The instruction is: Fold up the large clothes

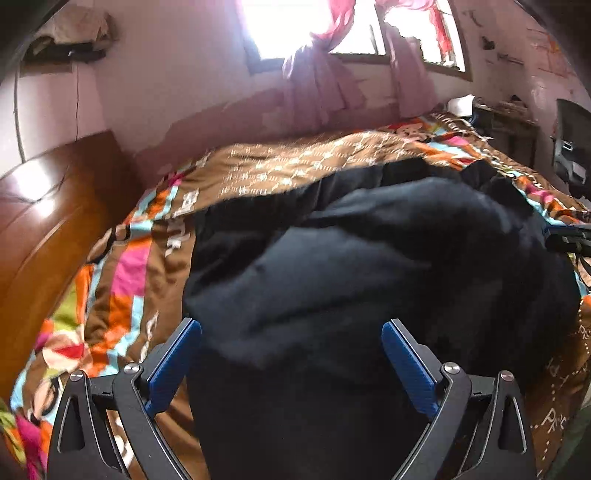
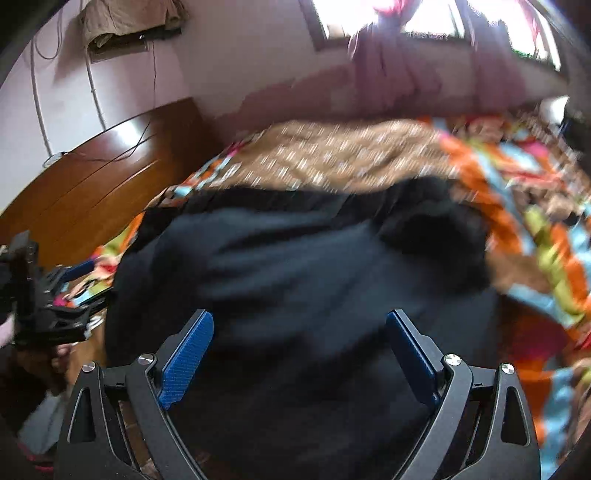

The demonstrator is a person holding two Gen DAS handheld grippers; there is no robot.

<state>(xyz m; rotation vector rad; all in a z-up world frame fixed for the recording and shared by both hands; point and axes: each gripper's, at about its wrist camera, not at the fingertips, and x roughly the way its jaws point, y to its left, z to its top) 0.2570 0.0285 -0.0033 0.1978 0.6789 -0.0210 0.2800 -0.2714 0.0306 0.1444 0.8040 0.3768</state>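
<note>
Pink walls and one bright window (image 1: 314,26), hung with a pink curtain (image 1: 321,77), back a bed dressed in a brown, orange and pink patterned quilt (image 1: 280,166). One wooden headboard (image 1: 48,214) rises at nine o'clock in the left wrist view, and a wall shelf (image 2: 129,26) piled with cloth sits at eleven o'clock in the right wrist view.

One dark garment (image 1: 351,277) lies bunched across the middle of the quilt, spreading from centre down to six o'clock in both views, with a fold heaped over its upper part.

Two grippers work over it. The left gripper (image 1: 291,358) stands with its blue pads (image 1: 173,369) spread wide, the cloth lying below and between them but not pinched. The right gripper (image 2: 299,354) is likewise released, its pads (image 2: 188,358) well apart above the same garment. Each shows in the other's view: the left at nine o'clock in the right wrist view, the right at three o'clock in the left.

Bare quilt borders the garment at twelve, at three and at nine o'clock. Dark furniture (image 1: 572,147) crowds the bed's far edge at two o'clock.
</note>
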